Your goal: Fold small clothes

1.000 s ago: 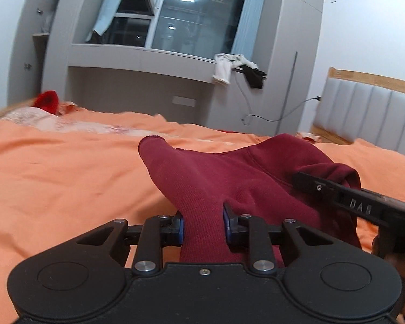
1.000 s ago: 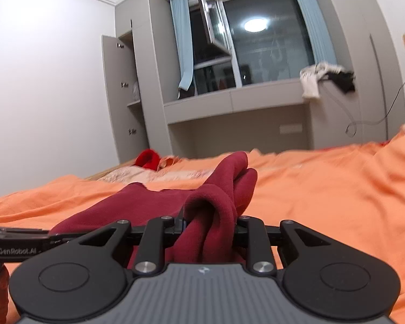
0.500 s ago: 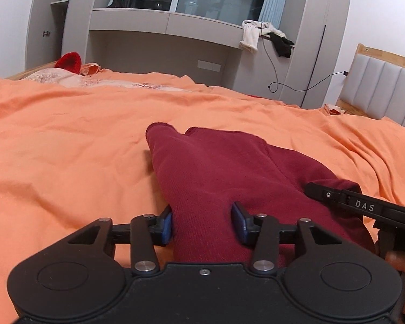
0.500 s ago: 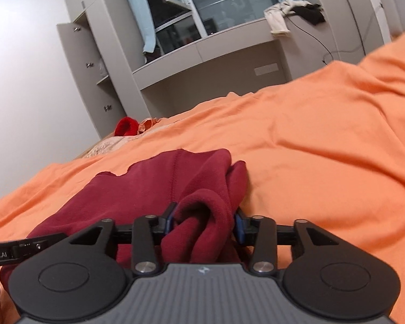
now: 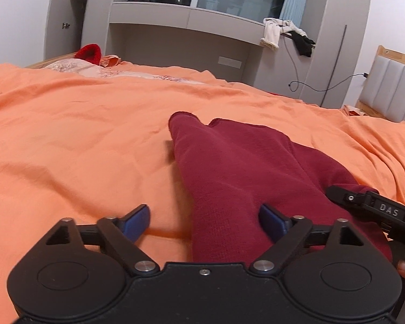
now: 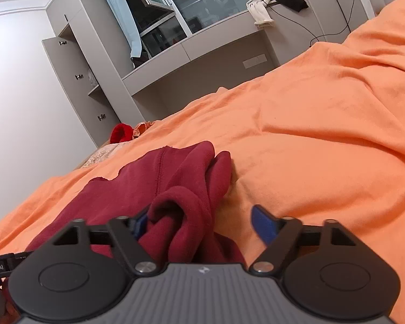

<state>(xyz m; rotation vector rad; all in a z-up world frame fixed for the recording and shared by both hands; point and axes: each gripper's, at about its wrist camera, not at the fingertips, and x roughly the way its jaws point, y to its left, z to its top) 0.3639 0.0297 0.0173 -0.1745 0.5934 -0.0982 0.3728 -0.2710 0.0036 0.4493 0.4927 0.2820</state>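
Note:
A dark red small garment (image 5: pixel 237 167) lies on the orange bedcover (image 5: pixel 67 135), its narrow end pointing away from me. My left gripper (image 5: pixel 205 222) is open, its blue pads wide apart, with the garment's near end lying between them. In the right wrist view the same garment (image 6: pixel 170 183) lies bunched, with a rolled fold near the left pad. My right gripper (image 6: pixel 202 222) is open, the fabric loose between its pads. The right gripper's body (image 5: pixel 375 208) shows at the right edge of the left wrist view.
A bright red item (image 5: pixel 90 54) and pale patterned cloth lie at the bed's far edge. Grey cabinets and a window shelf (image 5: pixel 191 21) with draped clothes stand behind. A padded headboard (image 5: pixel 391 86) is at the right. Orange bedcover (image 6: pixel 324 135) spreads to the right.
Both grippers have opened and let go of the dark red garment, which has dropped from its raised position onto the bedcover. Both cameras have tilted down toward the bed.

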